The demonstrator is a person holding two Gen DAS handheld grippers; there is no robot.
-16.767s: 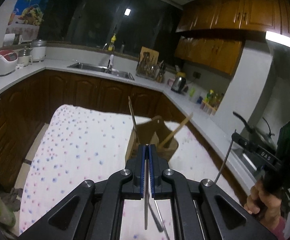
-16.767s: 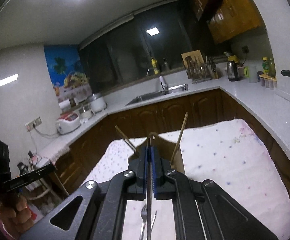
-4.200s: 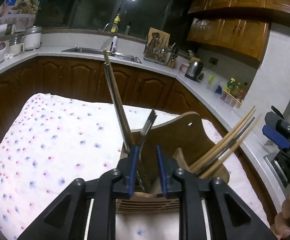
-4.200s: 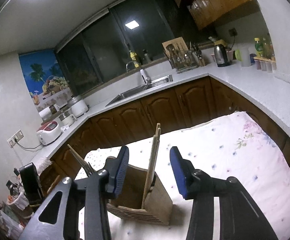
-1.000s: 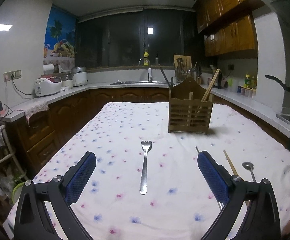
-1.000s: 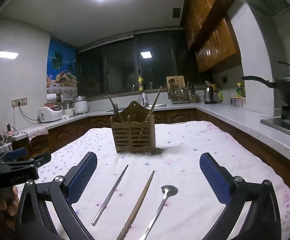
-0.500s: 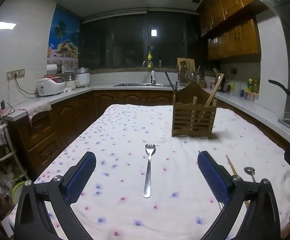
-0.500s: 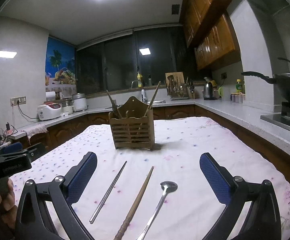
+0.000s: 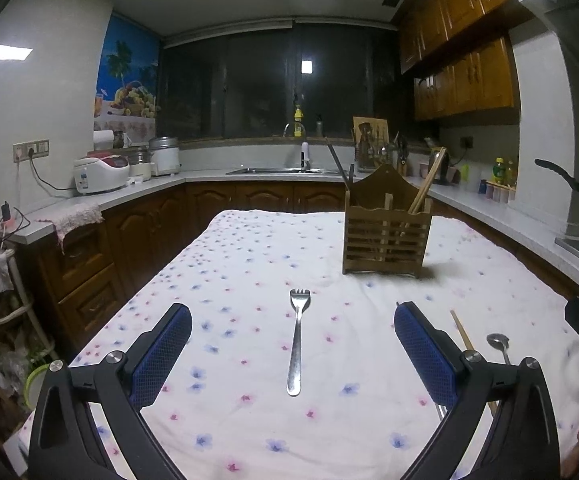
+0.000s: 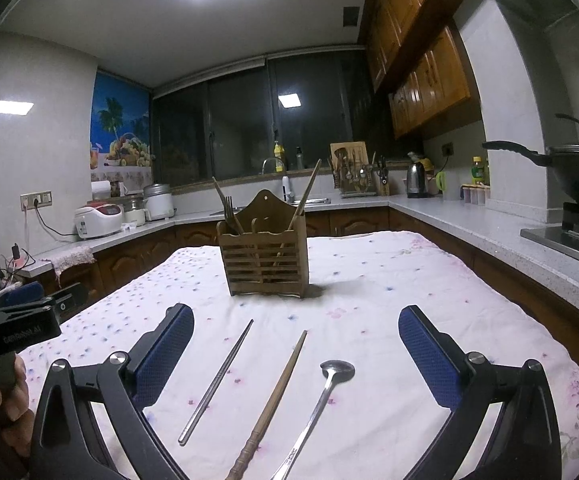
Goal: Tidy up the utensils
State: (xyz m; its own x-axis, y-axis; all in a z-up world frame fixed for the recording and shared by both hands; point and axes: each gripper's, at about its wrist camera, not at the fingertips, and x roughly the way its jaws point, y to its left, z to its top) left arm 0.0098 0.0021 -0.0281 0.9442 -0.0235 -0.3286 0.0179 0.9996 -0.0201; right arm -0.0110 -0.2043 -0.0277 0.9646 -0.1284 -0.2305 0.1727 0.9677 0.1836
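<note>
1. The left gripper (image 9: 293, 344) is wide apart and empty, with the fork (image 9: 298, 340) lying centred between its fingers, probably lined up for a pick.
2. The right gripper (image 10: 296, 350) is also wide and empty over the metal chopstick (image 10: 218, 380), the wooden chopstick (image 10: 274, 400) and the spoon (image 10: 325, 396).
3. All four lie in front of the wooden holder (image 10: 265, 260), handles toward the grippers.

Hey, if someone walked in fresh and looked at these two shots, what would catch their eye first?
Probably the wooden holder standing mid-table on the flowered cloth, with chopsticks and a fork poking out of it. Next, the loose pieces lying in front of it: a fork between the open left tongs, and a metal chopstick, a wooden chopstick and a spoon between the open right tongs.
</note>
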